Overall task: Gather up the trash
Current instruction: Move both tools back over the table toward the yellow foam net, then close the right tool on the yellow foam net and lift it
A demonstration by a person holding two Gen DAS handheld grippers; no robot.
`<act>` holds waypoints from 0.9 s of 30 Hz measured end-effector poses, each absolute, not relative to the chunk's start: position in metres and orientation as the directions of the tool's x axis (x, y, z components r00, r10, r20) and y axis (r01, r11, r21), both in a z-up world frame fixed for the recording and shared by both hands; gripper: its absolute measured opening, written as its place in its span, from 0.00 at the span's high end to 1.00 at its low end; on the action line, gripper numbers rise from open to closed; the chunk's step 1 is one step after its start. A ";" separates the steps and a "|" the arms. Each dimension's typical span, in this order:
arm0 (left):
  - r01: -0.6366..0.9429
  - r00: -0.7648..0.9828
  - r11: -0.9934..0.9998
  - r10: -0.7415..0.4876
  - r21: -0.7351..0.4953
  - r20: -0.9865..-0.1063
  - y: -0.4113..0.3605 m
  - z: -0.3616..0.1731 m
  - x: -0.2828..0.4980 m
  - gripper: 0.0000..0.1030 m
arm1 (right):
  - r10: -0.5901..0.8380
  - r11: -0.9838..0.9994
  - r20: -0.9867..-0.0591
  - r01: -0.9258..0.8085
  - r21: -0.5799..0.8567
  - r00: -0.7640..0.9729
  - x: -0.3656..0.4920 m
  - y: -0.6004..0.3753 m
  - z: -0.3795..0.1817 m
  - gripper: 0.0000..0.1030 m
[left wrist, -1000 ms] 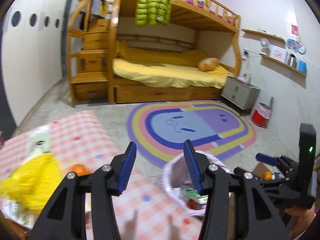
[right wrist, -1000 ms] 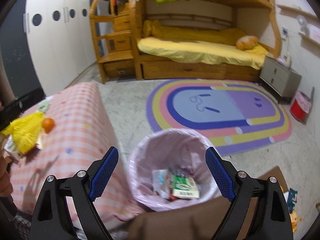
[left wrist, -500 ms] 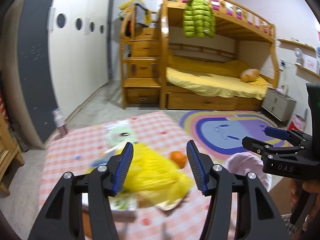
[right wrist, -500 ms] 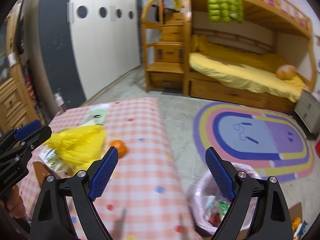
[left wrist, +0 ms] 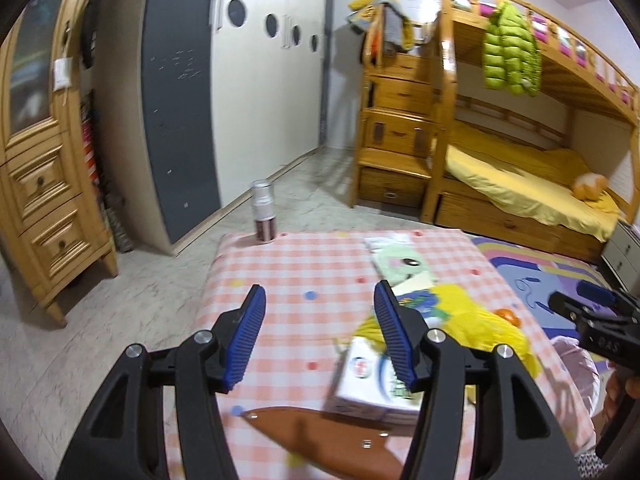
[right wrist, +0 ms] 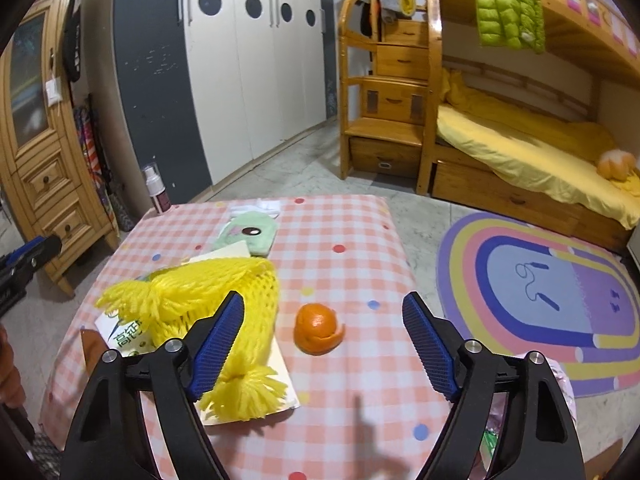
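The right gripper (right wrist: 323,338) hangs above the table (right wrist: 344,224) with its jaws wide and closing; nothing is gripped. An orange peel (right wrist: 318,329) lies on the pink checked cloth in the gap between the fingers, apart from both pads. Just left of it, behind the left finger, a yellow foam net (right wrist: 200,300) lies over some white printed paper (right wrist: 128,336). A green cloth (right wrist: 250,236) lies beyond the net, and a bottle (right wrist: 154,190) stands at the table's far left corner.

The left gripper (left wrist: 318,336) hovers over the same table, jaws apart and empty. A white packet (left wrist: 366,384) lies just behind its right finger, a brown flat piece (left wrist: 320,436) lies below it. The net (left wrist: 472,324) and peel (left wrist: 505,315) lie to the right. The pink-lined bin (left wrist: 576,372) stands at the table's right edge.
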State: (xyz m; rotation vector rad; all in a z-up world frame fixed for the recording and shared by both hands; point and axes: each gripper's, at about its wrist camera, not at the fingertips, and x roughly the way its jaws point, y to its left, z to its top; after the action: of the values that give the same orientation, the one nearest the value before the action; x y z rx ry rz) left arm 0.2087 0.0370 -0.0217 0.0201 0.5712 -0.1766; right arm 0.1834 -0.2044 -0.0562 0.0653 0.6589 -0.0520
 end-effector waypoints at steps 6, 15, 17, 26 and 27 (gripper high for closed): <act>0.156 0.818 0.988 -0.133 -0.007 -0.560 0.040 -0.026 0.214 0.47 | 0.009 0.998 -0.630 0.028 0.048 0.776 0.181 -0.197 -0.063 0.26; 0.138 0.809 0.990 -0.110 0.003 -0.577 0.036 -0.031 0.214 0.44 | 0.088 0.996 -0.656 -0.068 0.056 0.749 0.179 -0.184 -0.071 0.18; 0.140 0.803 0.990 -0.115 -0.002 -0.584 0.037 -0.033 0.214 0.44 | 0.119 0.992 -0.690 -0.114 0.053 0.714 0.183 -0.175 -0.079 0.17; 0.171 0.795 0.985 -0.133 0.009 -0.591 0.028 -0.035 0.209 0.43 | 0.180 0.980 -0.745 -0.181 0.081 0.643 0.203 -0.158 -0.098 0.23; 0.174 0.795 0.985 -0.134 0.011 -0.592 0.027 -0.036 0.209 0.43 | 0.187 0.979 -0.748 -0.186 0.086 0.636 0.205 -0.157 -0.099 0.32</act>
State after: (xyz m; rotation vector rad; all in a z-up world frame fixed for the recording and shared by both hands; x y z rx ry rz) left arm 0.2090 0.0270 -0.0357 0.0661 0.6308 -0.1655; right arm 0.2047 -0.1572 -0.0988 0.0007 0.8547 0.2133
